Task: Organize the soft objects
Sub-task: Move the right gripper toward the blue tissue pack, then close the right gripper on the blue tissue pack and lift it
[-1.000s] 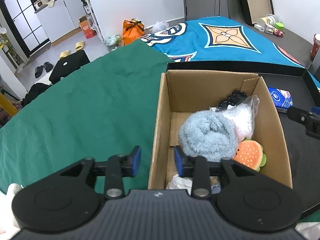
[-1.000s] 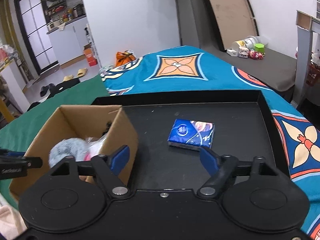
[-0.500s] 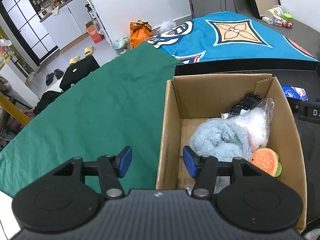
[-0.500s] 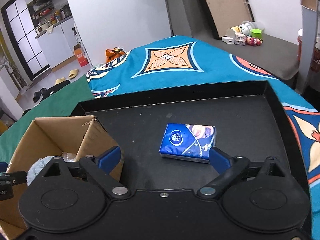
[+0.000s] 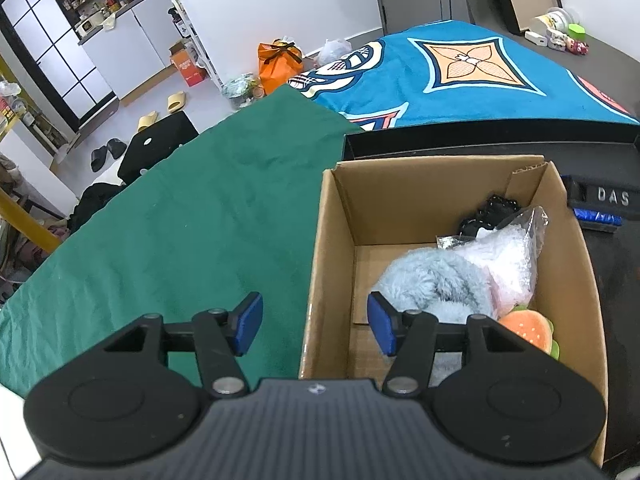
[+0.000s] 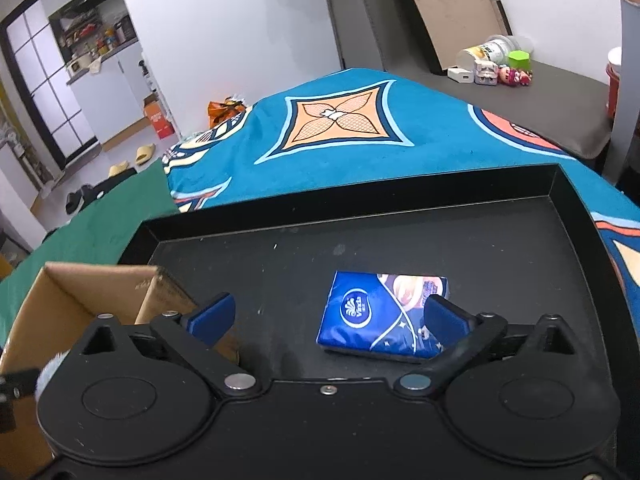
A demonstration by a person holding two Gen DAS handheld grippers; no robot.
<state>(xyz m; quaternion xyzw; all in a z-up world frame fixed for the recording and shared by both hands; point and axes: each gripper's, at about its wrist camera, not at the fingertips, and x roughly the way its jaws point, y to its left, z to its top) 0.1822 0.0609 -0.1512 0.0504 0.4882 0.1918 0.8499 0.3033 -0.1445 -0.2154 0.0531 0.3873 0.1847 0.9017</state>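
A cardboard box (image 5: 440,162) stands open at the left end of a black tray (image 6: 360,204). Inside lie a blue-grey fluffy item (image 5: 436,280), a pink-white soft thing in a clear bag (image 5: 516,264), a burger plush (image 5: 528,328) and something black (image 5: 492,212). My left gripper (image 5: 315,328) is open and straddles the box's left wall without pressing on it. A blue tissue pack (image 6: 380,312) lies flat on the tray. My right gripper (image 6: 328,316) hangs just over it with jaws opening wide; the pack sits partly between them, untouched.
The box (image 6: 80,300) stands close to my right gripper's left finger. A green cloth (image 5: 180,220) covers the surface left of the box. A blue patterned blanket (image 6: 340,120) lies beyond the tray. The tray's raised rim runs along the far and right sides.
My left jaws have spread away from the box's left wall. My right gripper has come closer to the tissue pack and lower, and its jaws have spread much wider.
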